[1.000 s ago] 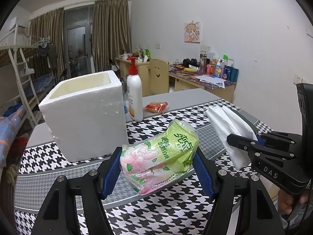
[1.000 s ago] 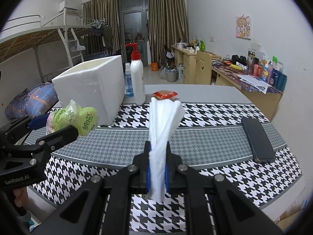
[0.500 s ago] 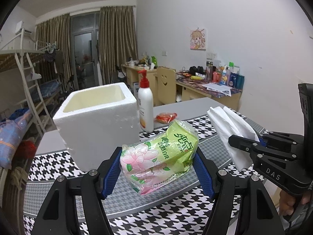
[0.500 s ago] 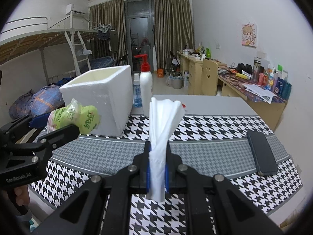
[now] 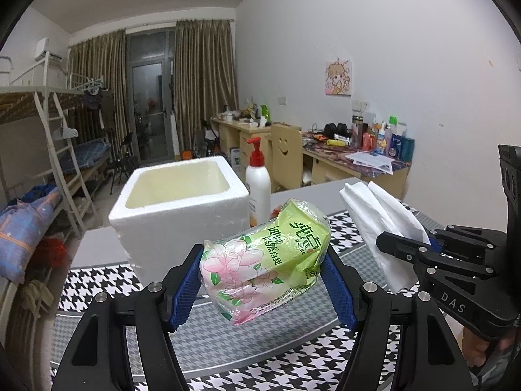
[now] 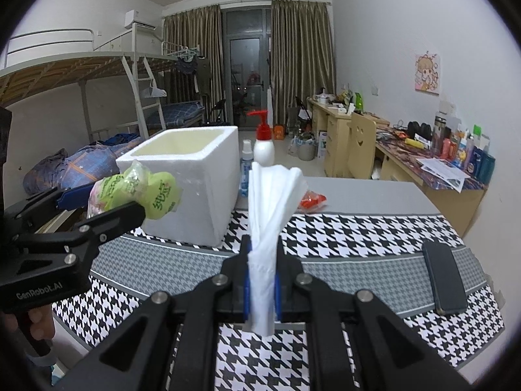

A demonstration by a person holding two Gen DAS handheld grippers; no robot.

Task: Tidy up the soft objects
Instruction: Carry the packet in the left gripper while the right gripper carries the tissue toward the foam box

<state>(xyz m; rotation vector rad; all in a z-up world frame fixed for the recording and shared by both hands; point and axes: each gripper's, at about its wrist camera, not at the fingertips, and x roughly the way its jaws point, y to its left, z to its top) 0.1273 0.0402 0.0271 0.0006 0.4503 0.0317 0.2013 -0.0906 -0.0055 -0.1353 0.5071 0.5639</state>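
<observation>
My left gripper [image 5: 262, 285] is shut on a green and pink tissue pack [image 5: 267, 257], held in the air above the table; the pack also shows in the right wrist view [image 6: 136, 192]. My right gripper [image 6: 262, 277] is shut on a folded white tissue bundle [image 6: 267, 215], held upright above the table; it also shows in the left wrist view [image 5: 381, 224]. A white foam box [image 5: 179, 215], open at the top and empty as far as I see, stands on the table ahead of both grippers [image 6: 192, 179].
A white pump bottle with red top [image 5: 258, 185] and a small spray bottle [image 6: 245, 169] stand right of the box. A red snack packet [image 6: 312, 200] lies behind. A black phone [image 6: 444, 280] lies at the right on the houndstooth cloth [image 6: 358, 231].
Both grippers have risen with their loads. The foam box now sits lower in view and its open inside shows.
</observation>
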